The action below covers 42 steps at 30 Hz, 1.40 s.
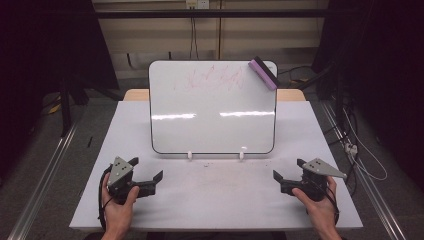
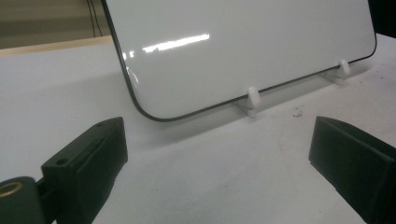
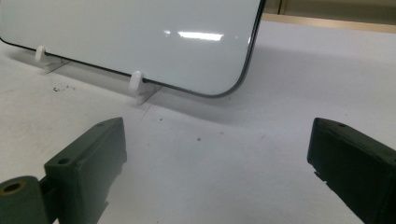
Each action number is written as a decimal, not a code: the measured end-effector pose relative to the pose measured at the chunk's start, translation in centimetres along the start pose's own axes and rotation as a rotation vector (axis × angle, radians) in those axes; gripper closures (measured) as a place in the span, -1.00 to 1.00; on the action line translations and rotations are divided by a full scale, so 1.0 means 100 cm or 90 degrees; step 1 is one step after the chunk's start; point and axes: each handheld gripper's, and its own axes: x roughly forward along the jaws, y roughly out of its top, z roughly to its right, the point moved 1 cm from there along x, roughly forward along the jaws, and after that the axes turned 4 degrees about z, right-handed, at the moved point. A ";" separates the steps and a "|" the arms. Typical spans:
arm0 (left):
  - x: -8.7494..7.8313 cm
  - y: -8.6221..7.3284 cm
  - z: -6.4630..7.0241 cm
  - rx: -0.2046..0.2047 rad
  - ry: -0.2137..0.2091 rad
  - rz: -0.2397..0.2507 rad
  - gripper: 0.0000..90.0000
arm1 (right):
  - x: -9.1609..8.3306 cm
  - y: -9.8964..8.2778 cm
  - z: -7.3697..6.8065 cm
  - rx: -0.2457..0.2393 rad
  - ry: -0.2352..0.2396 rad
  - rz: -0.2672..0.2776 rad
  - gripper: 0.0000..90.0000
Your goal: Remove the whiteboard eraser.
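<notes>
here, at the table's (image 1: 100, 200) near edge, the left gripper (image 1: 148, 173) rests, jaws wide apart, empty. ahead stands the whiteboard (image 1: 212, 112) on its clips, red scribbles (image 1: 215, 79) near the top, the eraser (image 1: 263, 72) at its top right corner, well apart. likely reach up gently, keeping the board steady. the right gripper (image 1: 287, 169) also gapes, empty.

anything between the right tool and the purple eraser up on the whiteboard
Nothing lying on the table blocks it. The right tool sits open and empty near the table's front edge, and the eraser rests on the top right corner of the upright whiteboard. Bare table lies between; the tool would reach up past the board's face.
</notes>
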 end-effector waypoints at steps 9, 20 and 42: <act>0.002 0.002 0.001 -0.004 -0.011 0.004 -0.90 | 0.010 0.025 0.001 -0.028 -0.004 0.003 -0.84; 0.004 0.001 0.001 -0.005 -0.008 -0.009 -0.90 | 0.029 0.055 -0.003 -0.067 -0.003 0.012 -0.83; 0.000 -0.001 0.000 -0.009 -0.012 -0.006 -0.90 | 0.057 0.113 0.008 -0.128 -0.043 0.060 -0.90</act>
